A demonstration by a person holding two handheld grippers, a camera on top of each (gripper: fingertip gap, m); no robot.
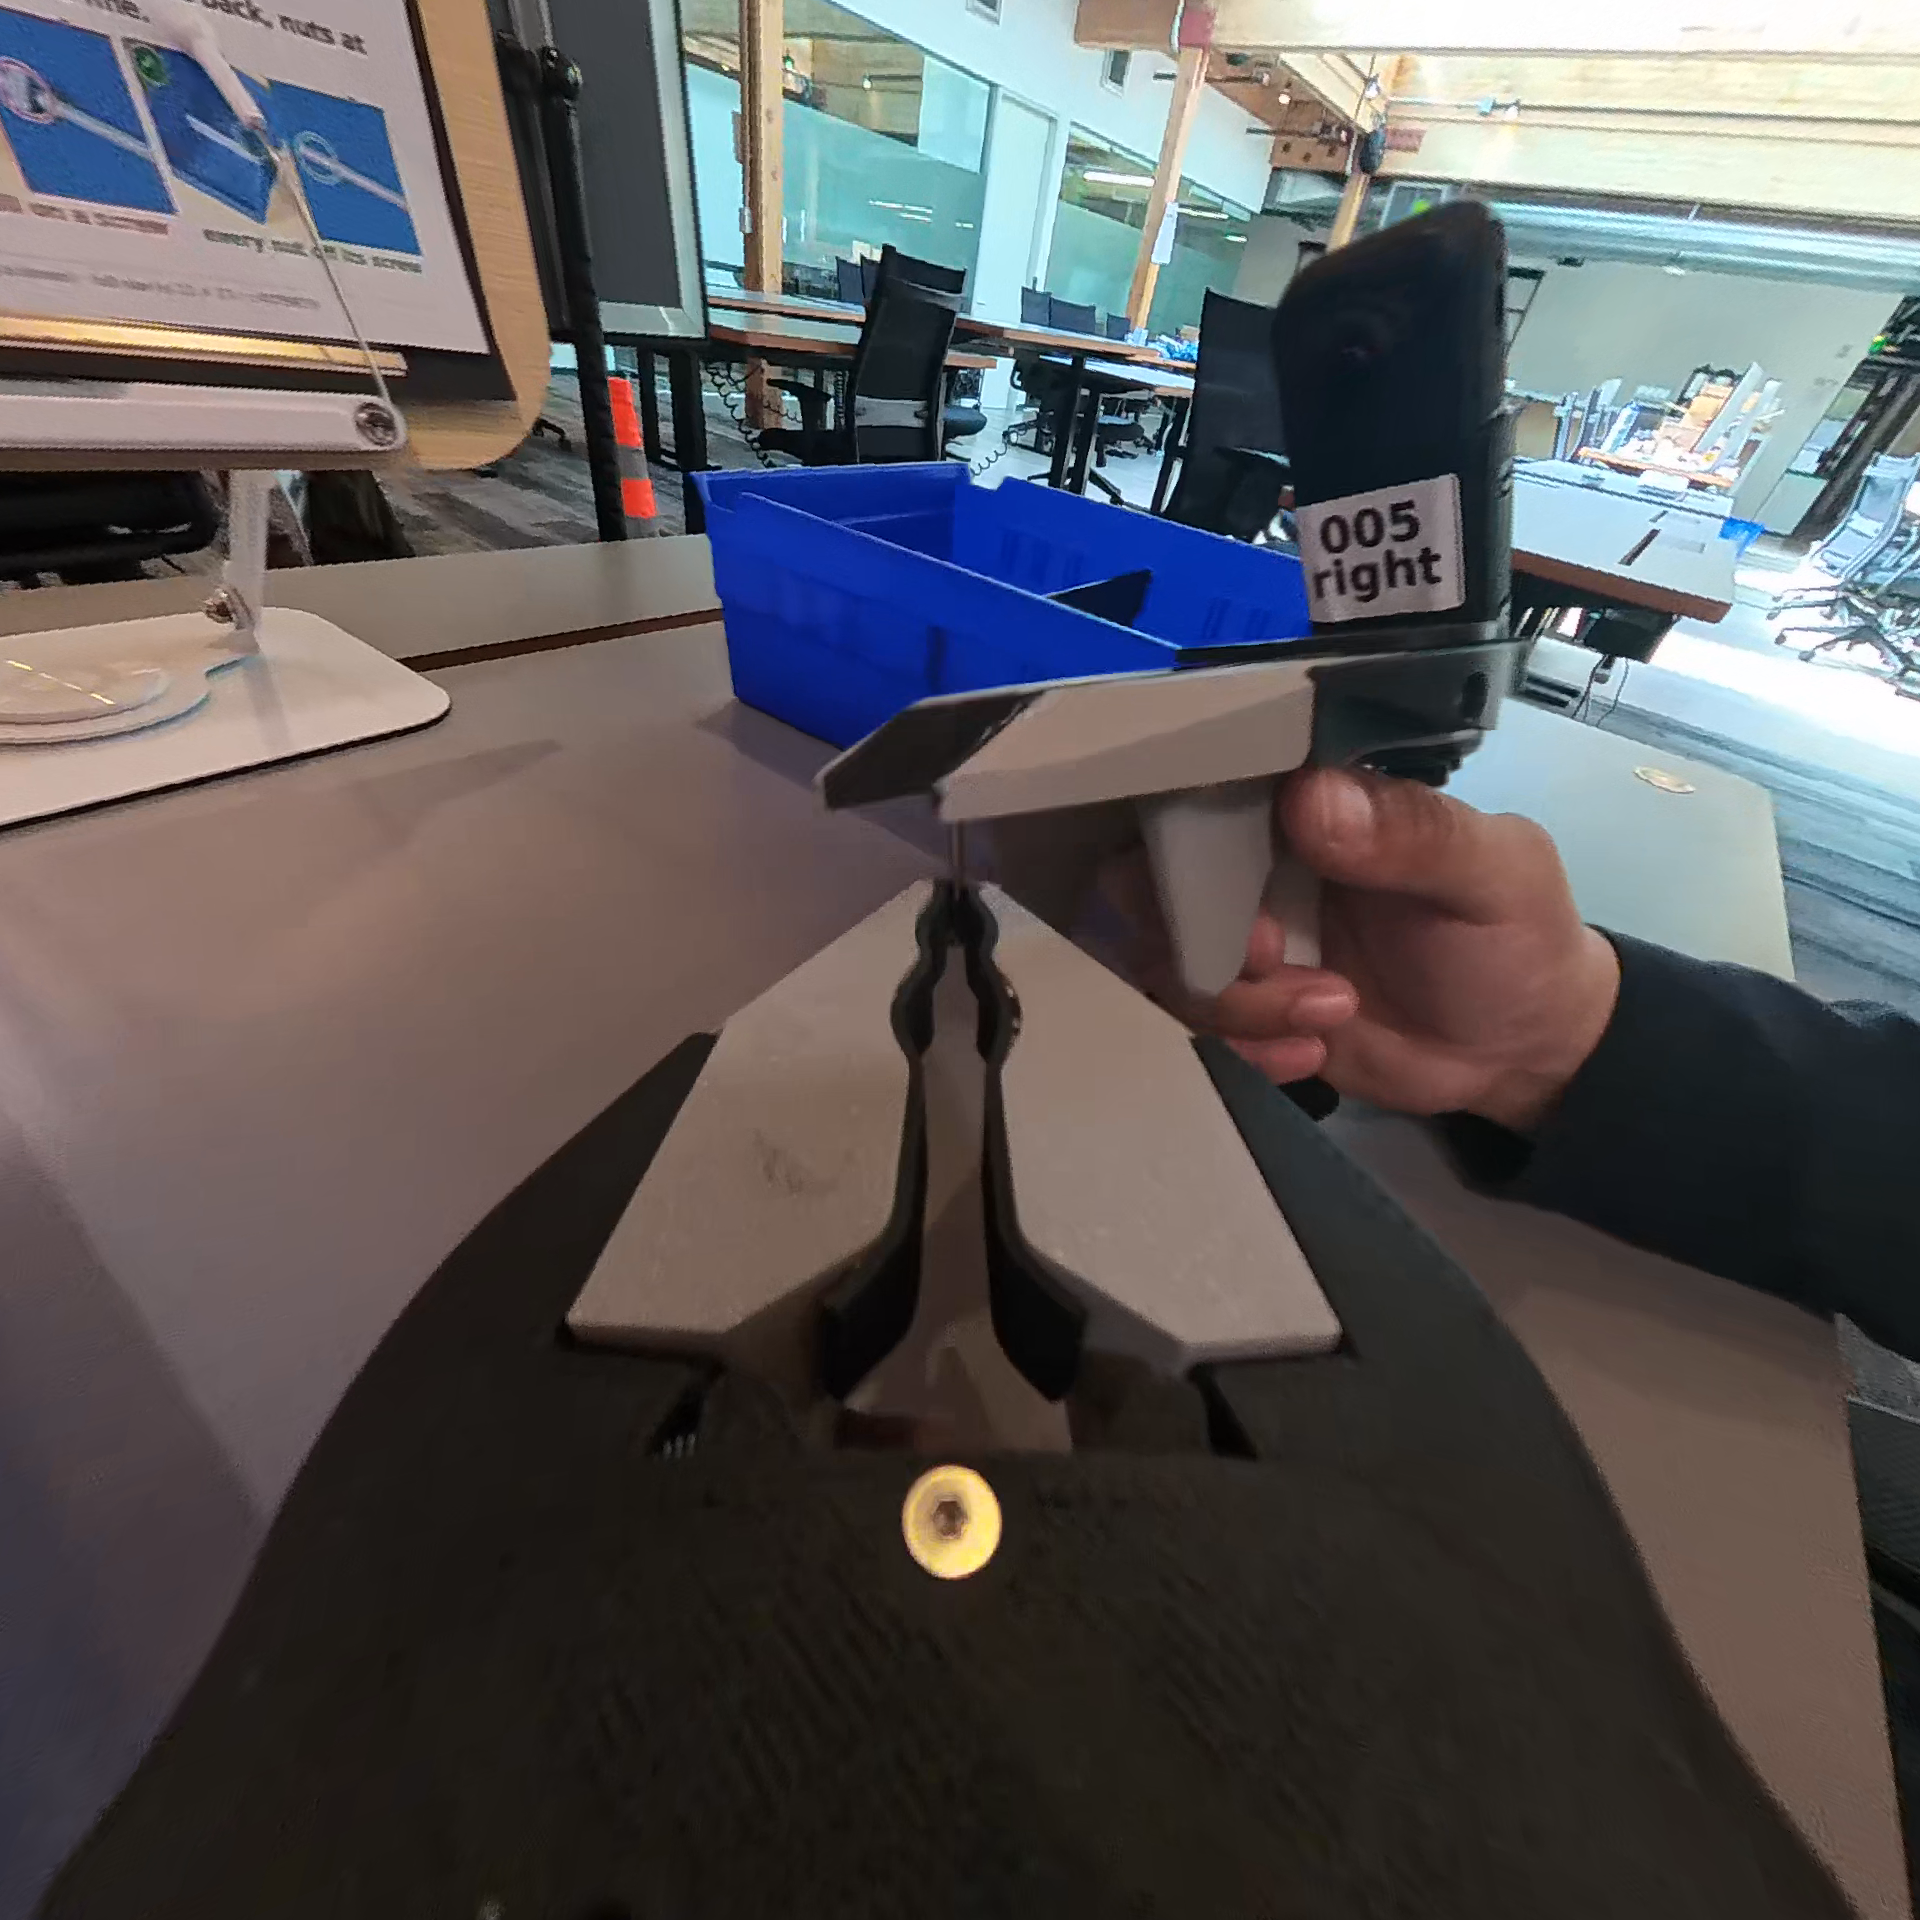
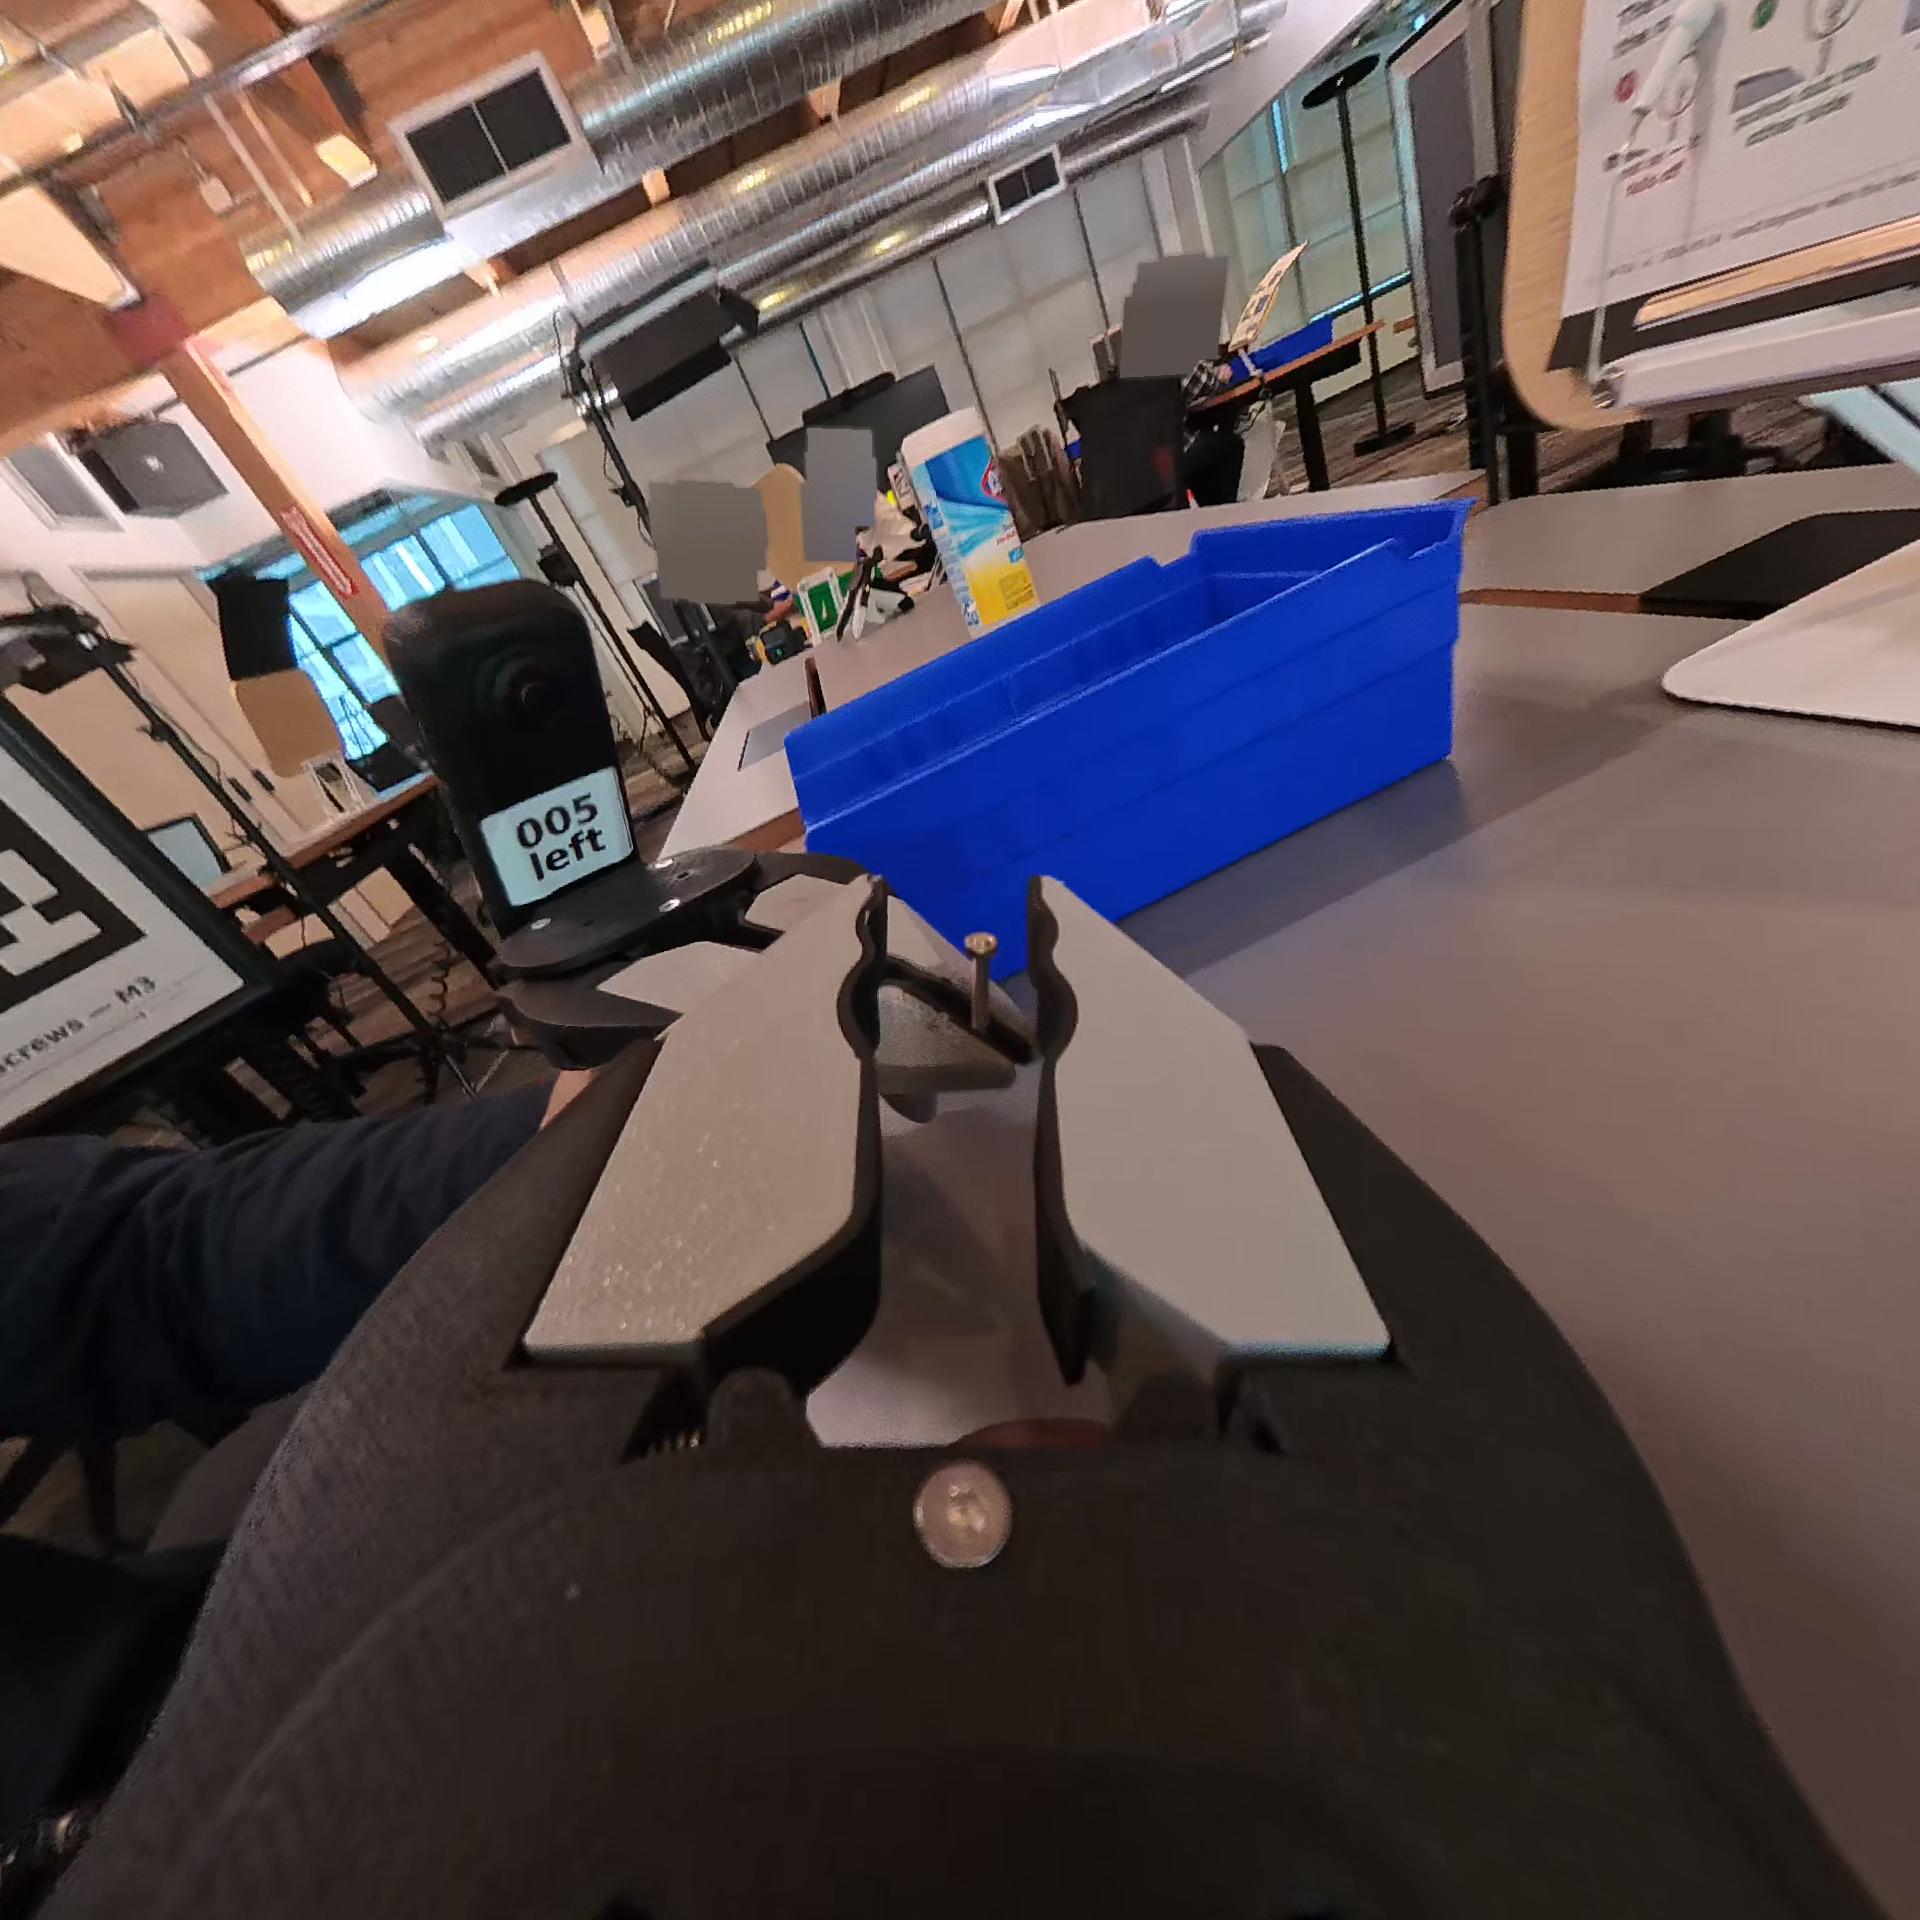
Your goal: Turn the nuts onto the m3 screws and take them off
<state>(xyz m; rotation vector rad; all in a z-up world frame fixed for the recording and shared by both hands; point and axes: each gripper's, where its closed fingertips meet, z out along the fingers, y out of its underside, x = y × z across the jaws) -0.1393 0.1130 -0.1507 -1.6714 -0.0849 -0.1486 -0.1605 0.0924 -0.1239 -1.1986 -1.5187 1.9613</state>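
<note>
My left gripper (image 1: 958, 906) is shut on a thin m3 screw (image 1: 962, 854) and holds it upright above the grey table (image 1: 416, 935). In the right wrist view the screw (image 2: 980, 977) stands head up out of the left gripper's tips (image 2: 987, 1039). My right gripper (image 2: 958, 914) is open, with a finger on each side of the screw's head, not touching it. In the left wrist view the right gripper (image 1: 894, 779) is seen side-on, just over the screw's top. I cannot make out a nut.
A blue divided bin (image 1: 831, 644) (image 2: 1143, 790) stands on the table just behind the grippers. A white stand base (image 1: 208, 707) (image 2: 1818, 655) with an instruction sheet is beside it. A wipes canister (image 2: 966, 530) stands behind the bin. A person's hand (image 1: 1434, 966) holds the right gripper. My two grippers' fingertips are within a few centimetres of each other.
</note>
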